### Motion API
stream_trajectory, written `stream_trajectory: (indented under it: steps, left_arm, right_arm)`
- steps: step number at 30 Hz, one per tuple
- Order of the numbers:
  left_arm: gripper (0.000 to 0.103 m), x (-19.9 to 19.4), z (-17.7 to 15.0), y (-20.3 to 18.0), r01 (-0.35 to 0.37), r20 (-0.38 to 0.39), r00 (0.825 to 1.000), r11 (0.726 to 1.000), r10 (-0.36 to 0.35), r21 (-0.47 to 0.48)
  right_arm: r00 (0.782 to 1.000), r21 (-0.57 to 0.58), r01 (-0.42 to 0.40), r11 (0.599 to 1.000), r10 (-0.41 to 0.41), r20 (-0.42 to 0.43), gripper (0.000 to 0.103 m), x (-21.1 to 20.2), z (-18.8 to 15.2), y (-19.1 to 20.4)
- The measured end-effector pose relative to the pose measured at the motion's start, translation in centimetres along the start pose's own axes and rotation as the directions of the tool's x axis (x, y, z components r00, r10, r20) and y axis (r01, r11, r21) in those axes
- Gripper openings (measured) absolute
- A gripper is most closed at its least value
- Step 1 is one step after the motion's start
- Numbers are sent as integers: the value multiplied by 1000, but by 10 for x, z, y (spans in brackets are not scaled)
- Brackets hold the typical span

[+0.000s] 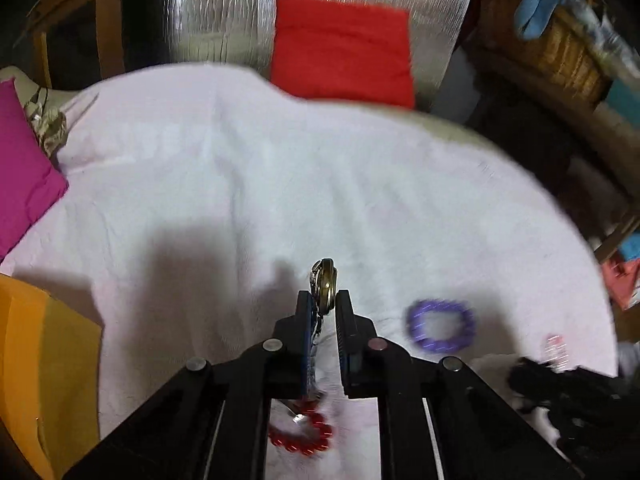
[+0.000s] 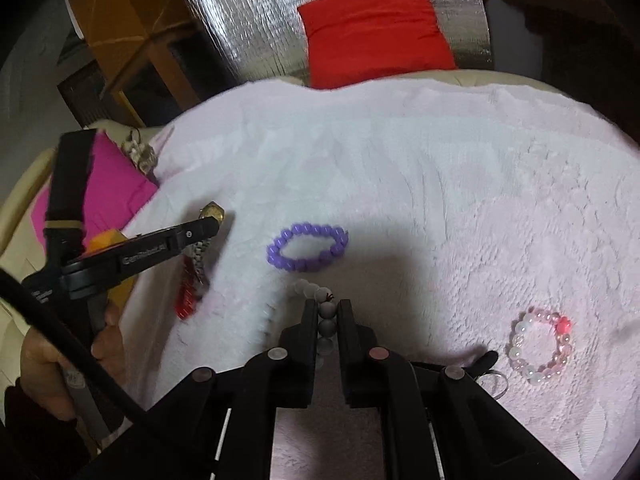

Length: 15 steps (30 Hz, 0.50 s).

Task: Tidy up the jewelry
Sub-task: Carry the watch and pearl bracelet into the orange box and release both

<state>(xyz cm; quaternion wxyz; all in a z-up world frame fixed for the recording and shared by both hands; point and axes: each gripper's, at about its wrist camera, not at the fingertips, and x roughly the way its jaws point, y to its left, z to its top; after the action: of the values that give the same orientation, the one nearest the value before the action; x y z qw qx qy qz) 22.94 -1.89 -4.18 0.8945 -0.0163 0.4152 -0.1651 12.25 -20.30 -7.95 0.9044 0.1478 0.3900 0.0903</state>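
My left gripper (image 1: 323, 296) is shut on a brass-coloured watch (image 1: 323, 280), gripped edge-on, its metal band (image 1: 316, 332) hanging between the fingers. A red bead bracelet (image 1: 301, 436) lies on the white cloth (image 1: 240, 180) under that gripper. A purple bead bracelet (image 1: 440, 326) lies to its right. In the right wrist view my right gripper (image 2: 326, 305) is shut on a grey bead bracelet (image 2: 327, 316), just in front of the purple bracelet (image 2: 308, 248). The left gripper (image 2: 208, 229) with the watch (image 2: 211, 212) is at the left, above the red bracelet (image 2: 186, 300).
A pink and white bead bracelet (image 2: 540, 348) lies at the right on the cloth (image 2: 400, 152), a metal ring (image 2: 494, 384) near it. A red cushion (image 2: 376, 28) lies beyond the far edge, a magenta cushion (image 1: 20, 176) at the left, an orange box (image 1: 44, 360) at the near left.
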Motion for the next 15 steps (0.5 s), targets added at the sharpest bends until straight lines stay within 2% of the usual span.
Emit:
stream_trajectory:
  steps: [3,7,11,15]
  left_arm:
    - [12,-34,4,-4,55,84,995,998,-54,-11]
    - [12,-81,3,-9,77,178,981,997,-75,-6]
    - [12,-118,-1,-5,81,245,967,997,-75,-11]
    - [12,-143,-5,9,52,282,959,998,-41,-32]
  right_arm:
    - [998,1,-31,1000,31,55,10,-17,2,3]
    - [992,5,-70,998,69,108,10,-35,3,9]
    - [984,2,-99,995,97,151,10,-52,4,16]
    - [976,2,-140,990,138,171,10,-61,5,25]
